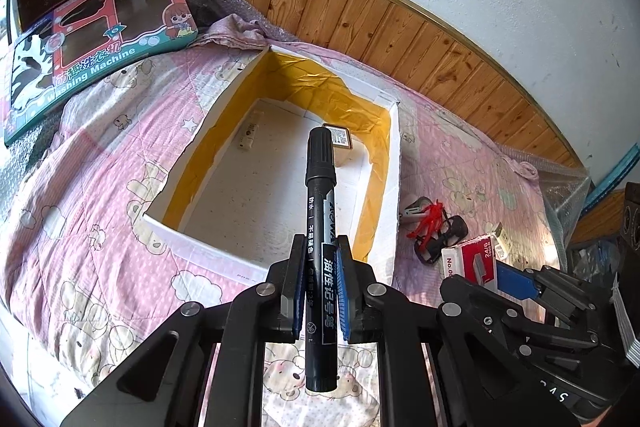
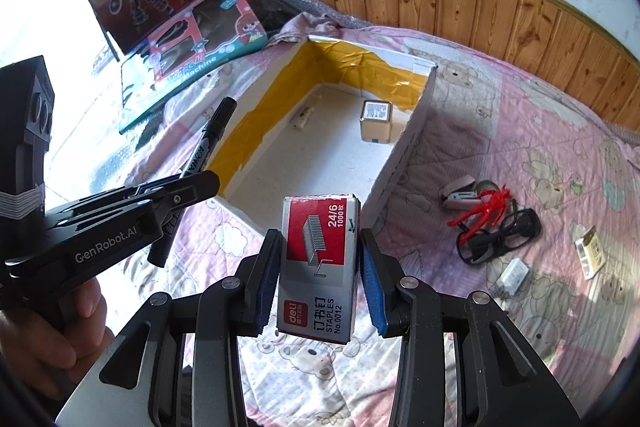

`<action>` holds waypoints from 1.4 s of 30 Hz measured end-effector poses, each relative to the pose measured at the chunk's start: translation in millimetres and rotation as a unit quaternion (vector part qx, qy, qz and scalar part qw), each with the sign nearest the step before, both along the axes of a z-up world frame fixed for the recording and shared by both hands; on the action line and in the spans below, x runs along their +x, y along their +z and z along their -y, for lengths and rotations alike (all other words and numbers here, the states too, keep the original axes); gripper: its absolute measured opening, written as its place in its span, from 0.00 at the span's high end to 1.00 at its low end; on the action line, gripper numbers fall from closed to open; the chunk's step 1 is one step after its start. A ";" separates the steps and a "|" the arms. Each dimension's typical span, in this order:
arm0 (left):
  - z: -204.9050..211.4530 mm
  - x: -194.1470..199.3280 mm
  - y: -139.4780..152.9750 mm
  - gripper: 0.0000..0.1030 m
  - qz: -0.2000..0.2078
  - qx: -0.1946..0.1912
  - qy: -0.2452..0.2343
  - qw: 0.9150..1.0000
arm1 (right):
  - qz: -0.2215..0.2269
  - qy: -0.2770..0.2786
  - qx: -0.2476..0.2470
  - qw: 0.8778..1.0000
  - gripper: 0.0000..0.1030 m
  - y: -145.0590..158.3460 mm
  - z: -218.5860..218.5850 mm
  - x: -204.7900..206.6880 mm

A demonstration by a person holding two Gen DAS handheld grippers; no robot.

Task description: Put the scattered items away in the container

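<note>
Pinched between the left gripper [image 1: 318,291] pads, a black marker [image 1: 320,227] points over the container's [image 1: 390,187] near rim. Right gripper [image 2: 318,275] clamps a staple box [image 2: 318,267] just short of it. Two small items already lie inside; a stapler [image 2: 458,193], glasses [image 2: 500,233] and small packets still wait on the quilt's [image 2: 540,147] right side.

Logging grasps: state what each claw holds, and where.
Left claw: black marker pen, gripped at its lower barrel. Right claw: red-and-grey staples box, by its sides.
</note>
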State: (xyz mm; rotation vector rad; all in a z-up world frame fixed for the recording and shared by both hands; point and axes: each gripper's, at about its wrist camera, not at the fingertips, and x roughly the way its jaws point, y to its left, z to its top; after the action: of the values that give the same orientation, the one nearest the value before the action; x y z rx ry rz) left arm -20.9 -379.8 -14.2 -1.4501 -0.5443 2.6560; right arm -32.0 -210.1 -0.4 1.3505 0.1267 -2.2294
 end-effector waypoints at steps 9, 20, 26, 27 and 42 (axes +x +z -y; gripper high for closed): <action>4.4 -19.9 0.3 0.86 -0.001 0.000 0.003 1.000 | -0.001 0.010 0.002 1.000 0.61 0.4 11.3 -21.3; 7.1 -44.5 -11.0 0.86 0.012 0.001 0.004 1.000 | 0.010 0.023 0.003 1.000 0.61 -6.9 22.9 -41.6; 11.0 -56.3 -17.0 0.86 0.025 -0.011 0.012 1.000 | 0.017 0.029 -0.002 0.999 0.61 -10.0 30.8 -52.3; 12.2 -58.2 -18.3 0.86 0.028 -0.013 0.014 0.999 | 0.018 0.030 -0.003 0.999 0.61 -10.6 32.4 -53.7; 20.6 -79.1 -30.4 0.86 0.047 -0.021 0.025 0.998 | 0.042 0.037 -0.016 0.998 0.61 -24.6 47.6 -86.5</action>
State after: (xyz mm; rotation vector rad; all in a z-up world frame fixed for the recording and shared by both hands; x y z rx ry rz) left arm -100.0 -400.4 -44.7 -1.6008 -0.5428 2.6632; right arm -118.5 -257.7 -25.0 1.3975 0.1084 -2.1022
